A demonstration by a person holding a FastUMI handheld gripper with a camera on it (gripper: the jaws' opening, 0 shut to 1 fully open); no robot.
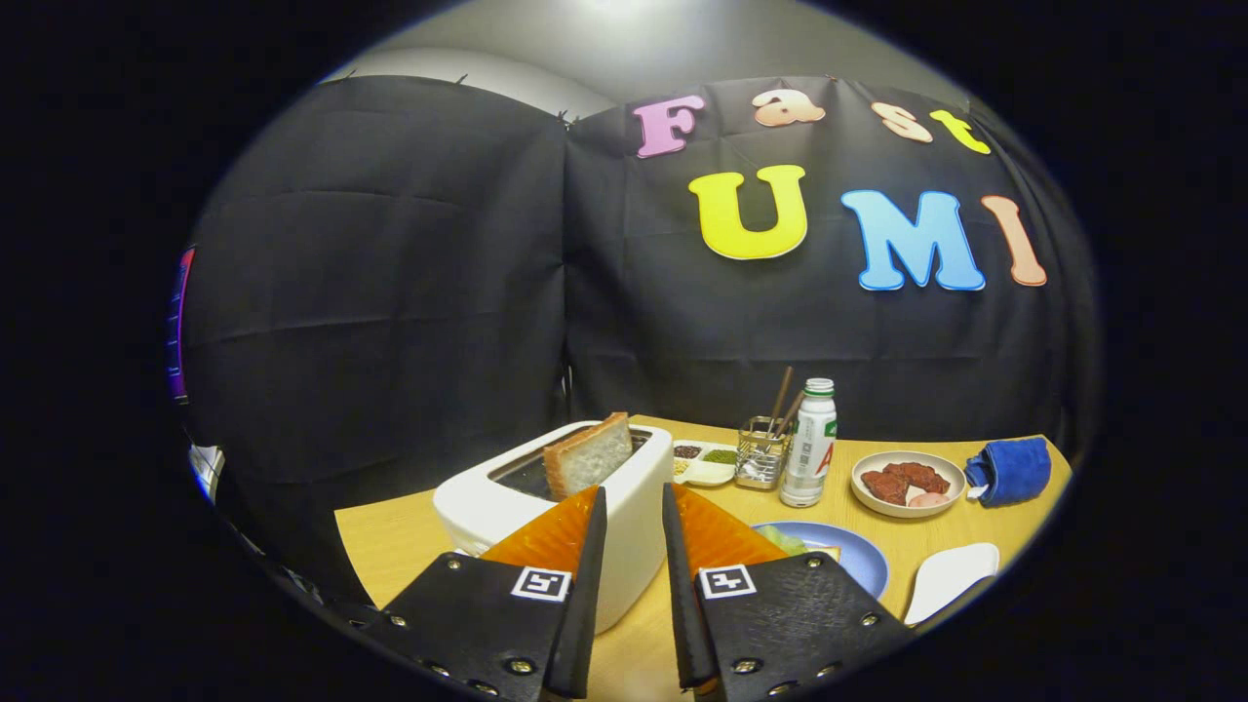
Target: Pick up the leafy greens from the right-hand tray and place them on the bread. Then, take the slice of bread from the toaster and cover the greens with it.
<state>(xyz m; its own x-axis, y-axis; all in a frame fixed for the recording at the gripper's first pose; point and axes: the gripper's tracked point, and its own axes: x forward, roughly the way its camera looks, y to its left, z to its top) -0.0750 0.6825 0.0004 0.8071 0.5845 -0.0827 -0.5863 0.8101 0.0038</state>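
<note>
Toaster [546, 497] sits just ahead of the gripper [634, 507], a white one on the wooden table [390, 546], and a slice of bread [588, 454] is sticking up out of its slot, tilted a bit. The gripper's two fingers are slightly apart with a narrow gap between them and nothing caught in it, and their tips line up against the toaster's near right corner. Can't tell if they're actually touching the toaster wall or just in front of it.

Right of the toaster and just past the right finger there's a blue plate [858, 556] with leafy greens [785, 539] on it. Something pale yellowish peeks out next to the greens, but the finger hides most of it, so I can't say for sure what it is. Near right of that plate is a white tray [951, 577].

Farther back: a small divided white dish [704, 466] with dark and green bits in its compartments, then a wire holder [760, 456] with chopsticks [782, 395] standing in it, then a white bottle [811, 444] with a green cap, all pretty much in a row just right of the toaster's far end. Further right is a beige bowl [907, 483] holding reddish-brown meat pieces and something pinkish round. A blue cloth [1012, 470] is bunched up beside the bowl at the far right of the table.
</note>
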